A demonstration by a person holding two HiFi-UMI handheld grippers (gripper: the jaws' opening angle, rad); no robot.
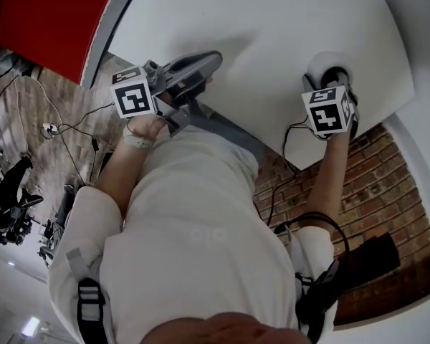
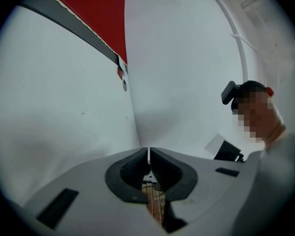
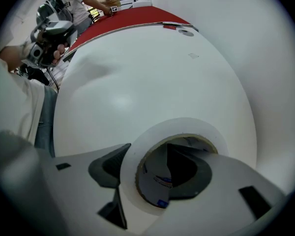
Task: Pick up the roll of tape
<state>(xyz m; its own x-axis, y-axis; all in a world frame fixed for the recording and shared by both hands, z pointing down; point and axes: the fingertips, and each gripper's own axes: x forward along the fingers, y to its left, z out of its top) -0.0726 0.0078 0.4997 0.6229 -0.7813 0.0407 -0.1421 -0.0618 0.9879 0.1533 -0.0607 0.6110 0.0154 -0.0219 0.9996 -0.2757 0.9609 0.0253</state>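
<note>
The roll of tape (image 3: pixel 137 149), white with a brown printed core, lies flat on the white table (image 3: pixel 152 68) near its front edge. My right gripper (image 3: pixel 148 154) points down over it, one jaw inside the core and the other outside the roll's left wall. The wall stands between the pads, and a gap shows inside the core, so the gripper is open. In the head view the roll (image 1: pixel 321 64) peeks out beyond the right gripper (image 1: pixel 335 77). My left gripper (image 2: pixel 148 154) is shut and empty; it is held level at the table's near edge (image 1: pixel 212 59).
A red surface (image 1: pixel 36 20) adjoins the table on the left. The table's front edge (image 1: pixel 272 143) runs just before my body, with brick floor (image 1: pixel 387 192) and cables (image 1: pixel 64 127) below. People stand far off past the red strip (image 3: pixel 128 16).
</note>
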